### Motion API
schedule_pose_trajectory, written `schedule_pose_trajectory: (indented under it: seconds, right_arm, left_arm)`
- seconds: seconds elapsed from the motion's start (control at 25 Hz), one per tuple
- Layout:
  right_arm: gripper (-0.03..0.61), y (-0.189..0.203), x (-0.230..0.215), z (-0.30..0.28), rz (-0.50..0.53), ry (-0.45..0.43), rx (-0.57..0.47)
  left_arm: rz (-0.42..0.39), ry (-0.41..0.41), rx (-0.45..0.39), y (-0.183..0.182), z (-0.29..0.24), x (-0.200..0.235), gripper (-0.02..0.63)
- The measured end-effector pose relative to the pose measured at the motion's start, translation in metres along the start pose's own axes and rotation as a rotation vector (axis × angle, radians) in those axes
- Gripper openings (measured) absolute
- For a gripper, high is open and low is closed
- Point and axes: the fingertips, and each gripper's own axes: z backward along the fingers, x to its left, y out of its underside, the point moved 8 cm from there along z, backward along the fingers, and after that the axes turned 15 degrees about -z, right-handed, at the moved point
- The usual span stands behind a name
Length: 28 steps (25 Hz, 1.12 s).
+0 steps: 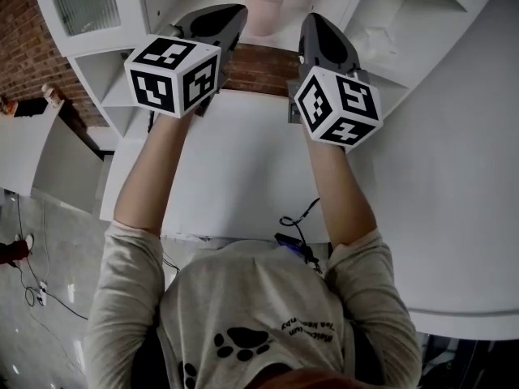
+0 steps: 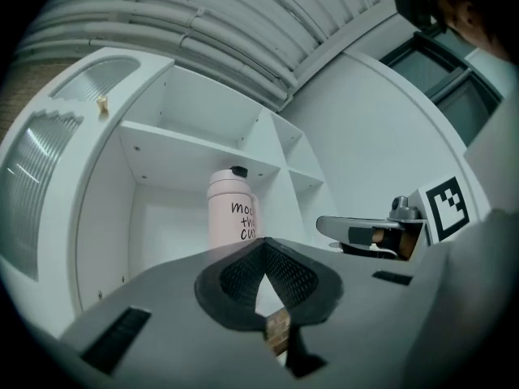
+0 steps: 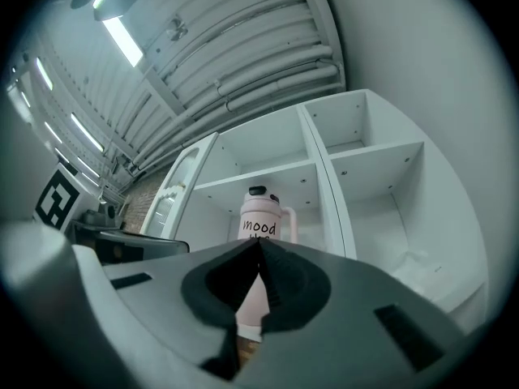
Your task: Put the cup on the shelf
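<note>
Worktop [image 1: 243, 168] right under me, white. Left claw [image 2: 263, 248] is pinched together with nothing in it. Right claw [image 3: 258, 248] is the same, together and empty. Both point at the cup [image 3: 261, 217], top centre of the head view, upright inside a shelf [image 3: 324, 173] bay and apart from both claws. Looks placed to me. I'd back straight out, with no sideways sweep near the handle [image 3: 289, 221].

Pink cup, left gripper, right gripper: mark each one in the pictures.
pink cup [image 3: 261, 217]: right gripper view, on its body just above the print.
left gripper [image 2: 264, 242]: left gripper view, where its shut jaw tips meet.
right gripper [image 3: 259, 242]: right gripper view, where its shut jaw tips meet.
</note>
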Motion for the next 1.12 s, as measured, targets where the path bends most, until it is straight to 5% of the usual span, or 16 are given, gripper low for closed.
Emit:
schedule_pose_trajectory:
  seconds: [0.48, 1.12]
  right_arm:
    - [0.009, 0.031, 0.014, 0.063, 0.027, 0.013, 0.020]
    - [0.009, 0.086, 0.027, 0.132, -0.018, 0.070, 0.129]
  left_arm:
    - [-0.044, -0.116, 0.031, 0.024, 0.057, -0.057, 0.008]
    - [0.014, -0.147, 0.124, 0.074, 0.115, -0.097, 0.008]
